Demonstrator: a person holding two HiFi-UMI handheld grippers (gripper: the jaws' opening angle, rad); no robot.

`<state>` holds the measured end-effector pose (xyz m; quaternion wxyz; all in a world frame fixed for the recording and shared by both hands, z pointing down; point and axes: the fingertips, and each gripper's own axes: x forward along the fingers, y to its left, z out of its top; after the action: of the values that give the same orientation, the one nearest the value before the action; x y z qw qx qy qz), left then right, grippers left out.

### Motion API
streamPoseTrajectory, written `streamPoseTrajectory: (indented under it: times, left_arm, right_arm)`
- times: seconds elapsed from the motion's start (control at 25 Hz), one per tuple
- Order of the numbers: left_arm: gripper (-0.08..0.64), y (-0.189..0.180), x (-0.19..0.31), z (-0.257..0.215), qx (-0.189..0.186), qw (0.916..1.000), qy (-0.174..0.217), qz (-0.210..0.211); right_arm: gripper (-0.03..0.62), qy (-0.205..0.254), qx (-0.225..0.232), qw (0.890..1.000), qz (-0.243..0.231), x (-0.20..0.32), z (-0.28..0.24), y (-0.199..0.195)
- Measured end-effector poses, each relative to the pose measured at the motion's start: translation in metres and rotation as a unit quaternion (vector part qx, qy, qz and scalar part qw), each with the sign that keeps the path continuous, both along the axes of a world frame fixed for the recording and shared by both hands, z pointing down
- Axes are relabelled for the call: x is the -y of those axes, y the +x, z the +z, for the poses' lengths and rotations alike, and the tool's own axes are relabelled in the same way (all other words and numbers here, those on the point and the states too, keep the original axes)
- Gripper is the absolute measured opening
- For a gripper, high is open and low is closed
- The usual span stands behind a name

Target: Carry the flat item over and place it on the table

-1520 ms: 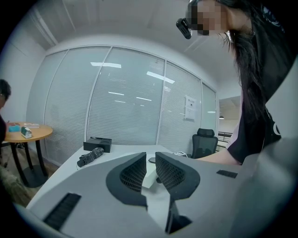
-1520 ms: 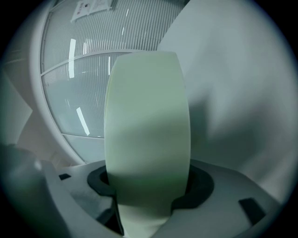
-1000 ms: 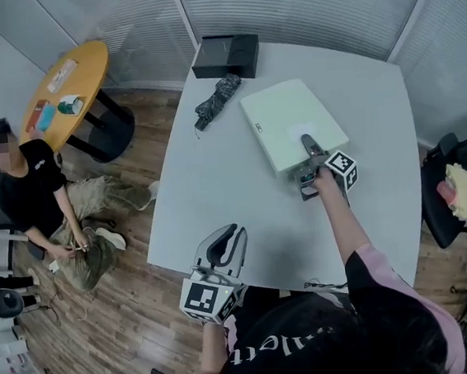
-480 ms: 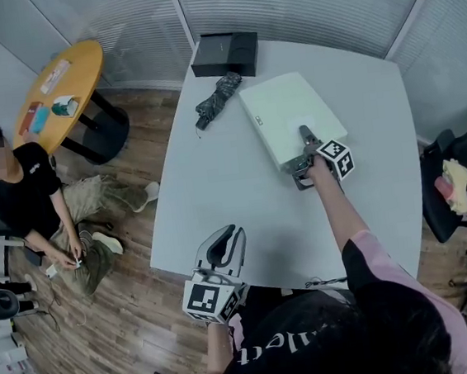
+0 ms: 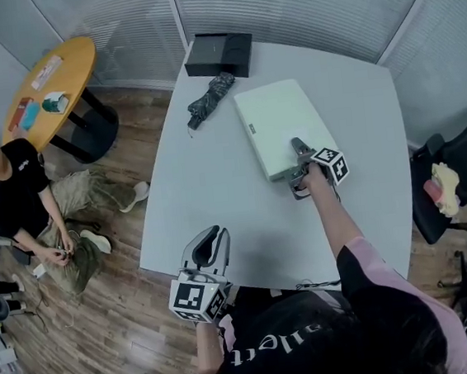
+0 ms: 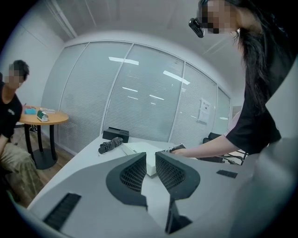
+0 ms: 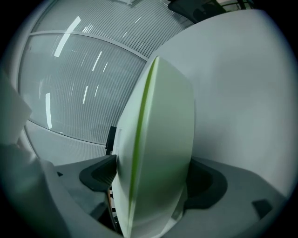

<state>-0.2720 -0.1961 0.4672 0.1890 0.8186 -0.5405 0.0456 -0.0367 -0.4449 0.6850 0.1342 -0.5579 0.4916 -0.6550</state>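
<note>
We note the flat white box (image 5: 281, 127) lying on the grey table (image 5: 218, 200), mid-width in its far half. A small mark on the lid is too small to read. The right gripper (image 5: 296, 169) straddles the box's near corner, its jaws just opened wide. A folded umbrella (image 5: 207, 96) and a black case (image 5: 220, 55) sit by the far left corner. The left gripper (image 5: 208, 241) hangs off the near edge, fingers almost together, empty.

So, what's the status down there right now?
Right gripper: jaws just opening, flat white box between them. Left gripper shut, empty. Box lies flat on table. Umbrella, black case nearby, clear of it.
</note>
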Motion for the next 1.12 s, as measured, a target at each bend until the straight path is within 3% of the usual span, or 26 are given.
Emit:
streamPoseTrajectory:
  times: [0.6, 0.92, 1.12]
  left_arm:
    - [0.078, -0.001, 0.003, 0.009, 0.007, 0.9998, -0.005, 0.016]
    - [0.083, 0.048, 0.038, 0.047, 0.061, 0.9913, -0.004, 0.116]
    - [0.186, 0.078, 0.065, 0.087, 0.096, 0.9828, -0.019, 0.157]
  right_arm:
    - [0.416, -0.062, 0.085, 0.994, -0.015, -0.049, 0.002, -0.012]
    - [0.416, -0.062, 0.096, 0.993, -0.009, -0.054, 0.002, -0.013]
    - [0.414, -0.061, 0.108, 0.992, 0.001, -0.056, 0.001, -0.012]
